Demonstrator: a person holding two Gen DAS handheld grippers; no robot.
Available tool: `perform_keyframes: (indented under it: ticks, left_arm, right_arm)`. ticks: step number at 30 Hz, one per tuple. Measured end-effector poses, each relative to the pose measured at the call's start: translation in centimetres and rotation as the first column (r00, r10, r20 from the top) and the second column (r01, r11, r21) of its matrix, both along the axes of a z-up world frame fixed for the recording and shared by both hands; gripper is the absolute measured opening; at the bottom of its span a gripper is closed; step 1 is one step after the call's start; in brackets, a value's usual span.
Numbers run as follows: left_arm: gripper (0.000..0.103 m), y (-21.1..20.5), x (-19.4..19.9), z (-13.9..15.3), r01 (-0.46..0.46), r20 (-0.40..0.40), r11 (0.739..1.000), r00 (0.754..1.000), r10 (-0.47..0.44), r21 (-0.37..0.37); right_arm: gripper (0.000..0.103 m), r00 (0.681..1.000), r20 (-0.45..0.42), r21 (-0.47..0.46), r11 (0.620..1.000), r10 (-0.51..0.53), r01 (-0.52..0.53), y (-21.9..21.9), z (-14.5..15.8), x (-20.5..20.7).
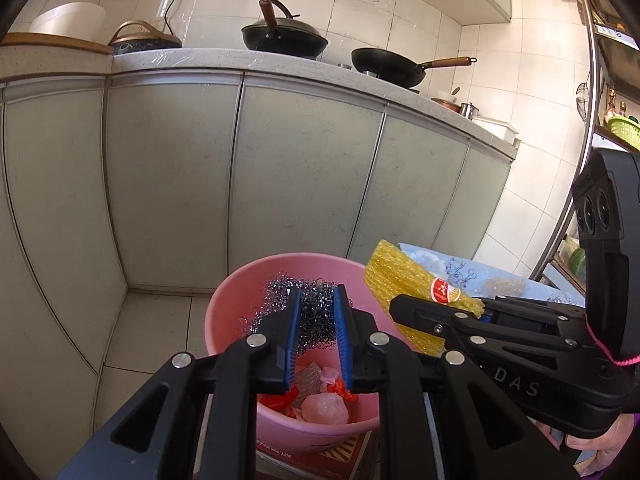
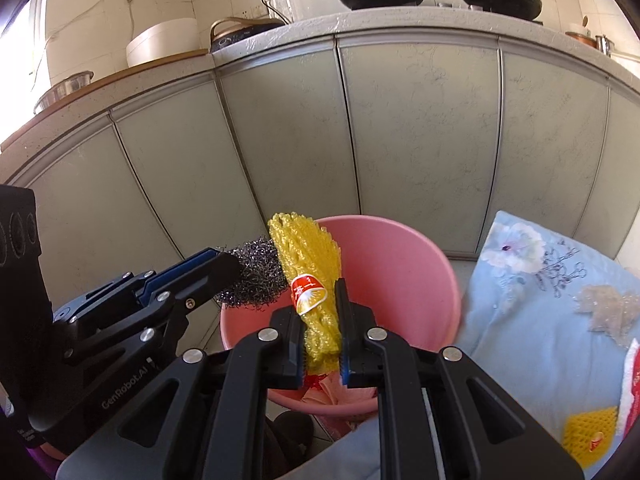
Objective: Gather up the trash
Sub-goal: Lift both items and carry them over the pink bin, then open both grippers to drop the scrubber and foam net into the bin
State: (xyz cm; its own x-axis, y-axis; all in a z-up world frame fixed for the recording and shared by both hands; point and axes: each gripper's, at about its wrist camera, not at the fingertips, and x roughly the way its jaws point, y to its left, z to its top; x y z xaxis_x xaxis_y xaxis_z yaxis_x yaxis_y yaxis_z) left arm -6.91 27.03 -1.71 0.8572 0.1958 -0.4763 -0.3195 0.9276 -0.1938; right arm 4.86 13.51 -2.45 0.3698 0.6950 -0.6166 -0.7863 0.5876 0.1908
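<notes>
While both grippers tilt downward over the pink bucket (image 1: 224, 312), each carries a piece of trash. Above the bucket's near-left rim, the left gripper (image 1: 318, 334) pinches a grey steel wool pad (image 1: 316, 312) between its blue pads. Just right of it, over the bucket's opening, the right gripper (image 2: 320, 328) clamps a yellow foam net (image 2: 308, 264) with a red label, the net standing upright. Wrappers (image 1: 320, 400) lie at the bucket's bottom. Right of the bucket, a floral blue cloth (image 2: 532, 320) holds another yellow net piece (image 2: 588, 434).
</notes>
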Motion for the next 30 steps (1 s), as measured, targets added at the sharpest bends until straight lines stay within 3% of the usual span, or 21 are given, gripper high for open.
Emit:
perform_keyframes:
  ticks: [10, 30]
  left_arm:
    - [0.016, 1.6, 0.7, -1.8, -0.024, -0.036, 0.998, 0.999, 0.022, -0.058]
    - [0.017, 1.3, 1.4, -3.3, -0.004, -0.091, 0.995, 0.996, -0.005, -0.098]
  right_arm:
    - [0.013, 0.997, -0.077, -0.039, 0.999, -0.008, 0.005, 1.6, -2.5, 1.6]
    - [0.013, 0.995, -0.097, -0.078, 0.997, -0.028, 0.021, 2.4, -3.5, 2.0]
